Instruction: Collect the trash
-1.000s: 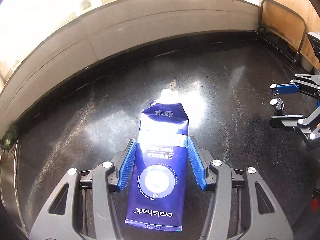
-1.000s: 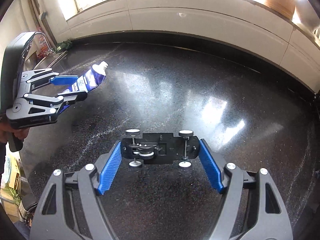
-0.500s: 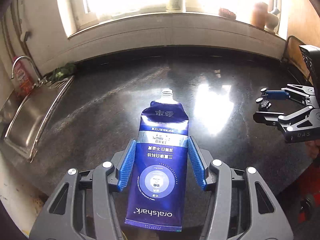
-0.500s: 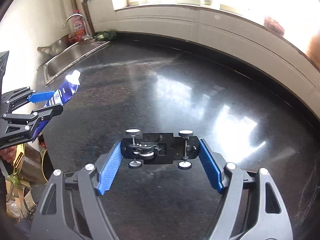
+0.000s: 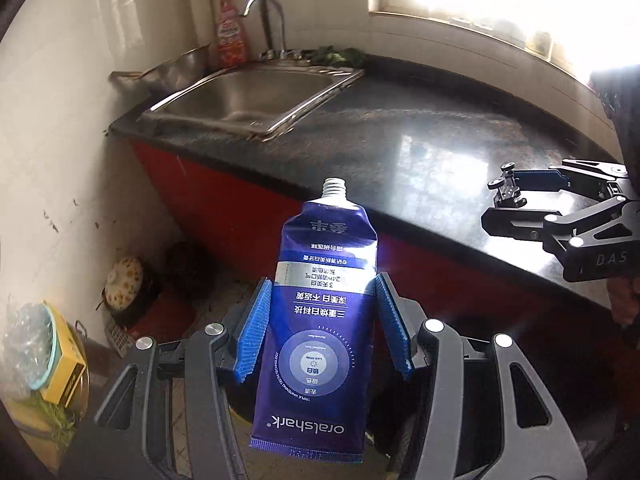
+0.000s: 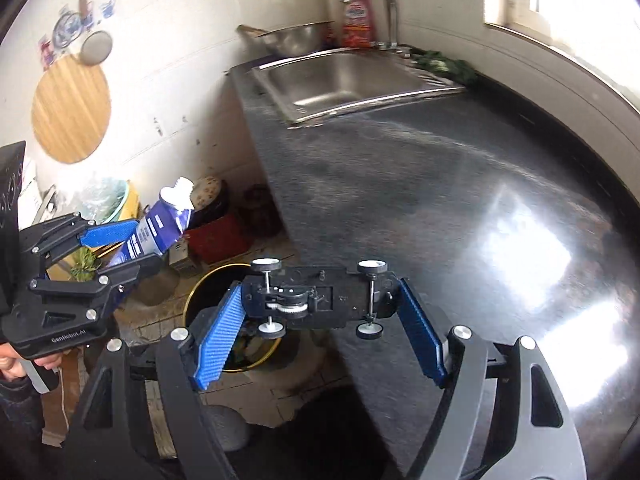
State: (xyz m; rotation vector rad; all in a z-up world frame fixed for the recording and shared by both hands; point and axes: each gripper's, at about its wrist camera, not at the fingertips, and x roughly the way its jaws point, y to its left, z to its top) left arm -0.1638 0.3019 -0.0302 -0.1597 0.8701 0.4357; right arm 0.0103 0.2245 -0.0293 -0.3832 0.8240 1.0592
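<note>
The left gripper (image 5: pixel 322 336) pinches a capless blue toothpaste tube (image 5: pixel 320 300) off the black stone counter (image 5: pixel 420 152); the right gripper (image 6: pixel 320 324) clamps a black toy car chassis (image 6: pixel 320 294) above a round yellow-rimmed bin (image 6: pixel 208 280) on the floor. Both items look collected; dropping them in seems to be what remains

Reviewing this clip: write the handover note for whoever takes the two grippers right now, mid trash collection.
Left gripper: shut on the uncapped blue toothpaste tube, held off the counter edge, above the floor.
Right gripper: shut on the toy car chassis, wheels up, near the counter corner.
Bin, round with a yellow rim, stands on the floor below the chassis.
Done: both items picked up.
Left: drop both into the bin.
</note>
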